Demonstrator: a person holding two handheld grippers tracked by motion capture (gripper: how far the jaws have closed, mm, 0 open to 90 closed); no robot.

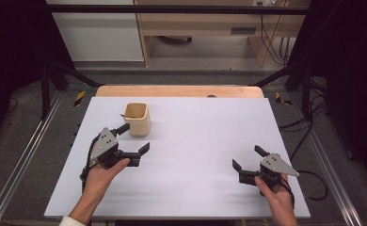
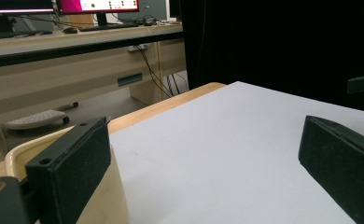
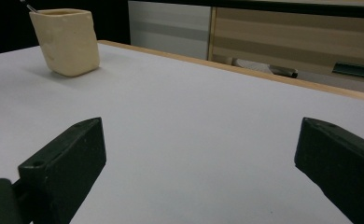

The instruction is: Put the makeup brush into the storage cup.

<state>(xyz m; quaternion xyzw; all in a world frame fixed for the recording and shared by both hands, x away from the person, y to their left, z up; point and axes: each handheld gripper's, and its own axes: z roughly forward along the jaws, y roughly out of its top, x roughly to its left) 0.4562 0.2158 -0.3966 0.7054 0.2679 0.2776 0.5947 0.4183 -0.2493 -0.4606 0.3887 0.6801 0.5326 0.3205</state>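
Cream square cup (image 1: pixel 137 118) upright on surface (image 1: pixel 195 155), just beyond left tool (image 1: pixel 134 138), jaws spread, empty; far jaw beside cup wall. Right tool (image 1: pixel 248 157) well apart from cup, also spread, empty.

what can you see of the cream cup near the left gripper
The cream cup is a squarish, open-topped holder with rounded corners and matte, slightly uneven walls, maybe ceramic or plastic. It stands upright on the white table, toward its far left. A thin dark thing pokes over its rim. The left gripper, jaws open, has one jaw right beside the cup; whether they touch is unclear.
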